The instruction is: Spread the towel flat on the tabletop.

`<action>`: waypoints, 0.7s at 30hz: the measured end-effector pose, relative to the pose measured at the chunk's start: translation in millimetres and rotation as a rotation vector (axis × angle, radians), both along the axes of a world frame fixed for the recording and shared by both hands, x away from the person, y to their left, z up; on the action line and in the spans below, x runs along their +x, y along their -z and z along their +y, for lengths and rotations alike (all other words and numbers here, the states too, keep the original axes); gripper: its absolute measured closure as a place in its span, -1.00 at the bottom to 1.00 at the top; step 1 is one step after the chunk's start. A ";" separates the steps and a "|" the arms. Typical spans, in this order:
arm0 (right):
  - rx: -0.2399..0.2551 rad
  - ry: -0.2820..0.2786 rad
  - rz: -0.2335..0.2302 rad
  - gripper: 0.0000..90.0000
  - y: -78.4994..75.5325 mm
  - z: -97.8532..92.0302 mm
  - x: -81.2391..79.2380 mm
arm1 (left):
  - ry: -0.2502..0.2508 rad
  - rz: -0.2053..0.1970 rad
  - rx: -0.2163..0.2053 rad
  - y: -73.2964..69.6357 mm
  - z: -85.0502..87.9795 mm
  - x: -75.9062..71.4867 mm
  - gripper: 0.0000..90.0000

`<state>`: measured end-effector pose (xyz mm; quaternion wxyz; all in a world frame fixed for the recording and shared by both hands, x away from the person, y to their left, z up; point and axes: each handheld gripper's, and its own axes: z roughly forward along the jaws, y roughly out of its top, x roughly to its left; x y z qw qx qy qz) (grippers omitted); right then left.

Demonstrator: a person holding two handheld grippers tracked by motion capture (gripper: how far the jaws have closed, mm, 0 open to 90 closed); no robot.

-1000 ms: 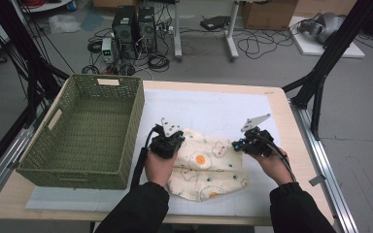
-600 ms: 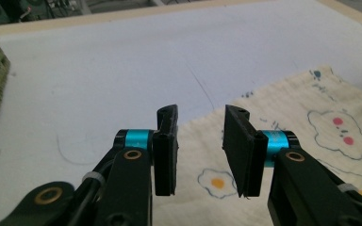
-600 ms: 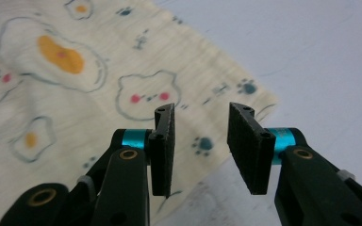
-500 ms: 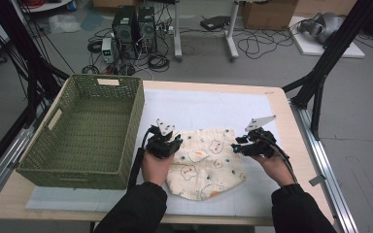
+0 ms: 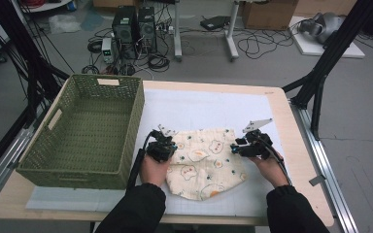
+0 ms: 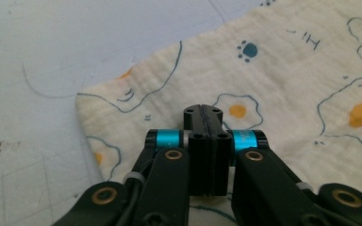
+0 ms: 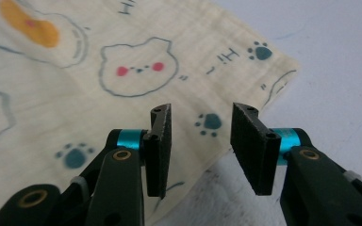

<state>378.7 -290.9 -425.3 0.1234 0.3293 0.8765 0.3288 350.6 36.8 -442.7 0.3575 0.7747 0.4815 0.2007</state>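
The printed cloth (image 5: 208,162) lies flat on the white mat (image 5: 204,109) near the table's front edge, beside the green wicker basket (image 5: 85,131). Left gripper (image 6: 206,123): jaws just clenched together, over the cloth's left corner. Right gripper (image 7: 200,141): jaws parted, nothing gripped, over the right corner.

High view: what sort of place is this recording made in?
Most likely a lab or workshop set up for recording. Computer towers and loose cables sit on the bare floor, black frame struts flank the table, and a printed cloth and a green basket lie on its white mat.
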 end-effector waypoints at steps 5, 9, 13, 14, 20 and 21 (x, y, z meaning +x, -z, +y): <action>0.013 0.028 0.015 0.52 10.1 1.1 14.7 | -0.019 -0.035 -0.039 2.1 1.2 5.6 0.99; 0.008 0.013 0.024 0.94 8.9 1.5 19.5 | -0.048 -0.077 -0.062 -1.3 -0.8 10.5 0.99; 0.010 0.057 -0.038 0.95 -6.6 -2.6 16.8 | -0.087 -0.195 -0.082 -16.3 -3.1 12.5 0.99; 0.012 0.067 -0.060 0.95 -11.3 -5.2 15.5 | -0.108 -0.227 -0.090 -18.7 -2.4 13.4 0.99; 0.056 0.158 -0.061 0.58 -12.4 -21.4 18.1 | -0.114 -0.195 -0.085 -14.3 1.5 15.5 0.66; 0.067 0.141 -0.052 0.56 -11.2 -21.9 17.1 | -0.099 -0.195 -0.080 -15.1 0.9 13.6 0.65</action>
